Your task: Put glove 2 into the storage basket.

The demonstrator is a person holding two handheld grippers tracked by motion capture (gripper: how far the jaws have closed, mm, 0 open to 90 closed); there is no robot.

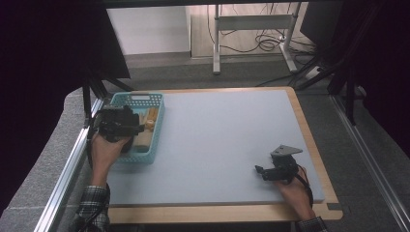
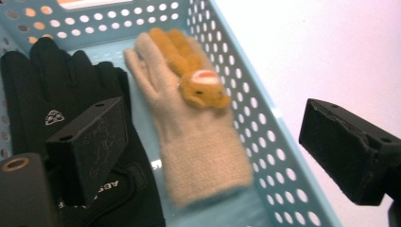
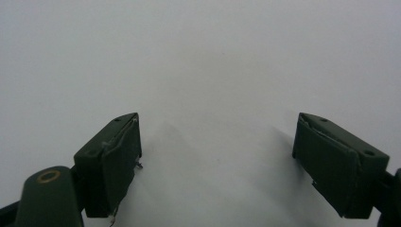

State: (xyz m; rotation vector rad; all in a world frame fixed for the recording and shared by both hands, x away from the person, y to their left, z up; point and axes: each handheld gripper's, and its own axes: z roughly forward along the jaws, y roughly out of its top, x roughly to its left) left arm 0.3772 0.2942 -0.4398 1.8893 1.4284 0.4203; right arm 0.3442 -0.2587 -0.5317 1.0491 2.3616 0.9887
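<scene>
Here the left gripper [image 2: 208,156] hangs released above a beige glove [image 2: 198,142] in the basket [image 2: 265,142] – lift straight up, clear of the rim. The right gripper [image 3: 215,161] rests gaping – grasping nothing.

high view overhead facing forward, gripper views close — basket [image 1: 138,159] shared

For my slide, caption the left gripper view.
Open left gripper above a beige glove and black glove in a blue basket.
</scene>
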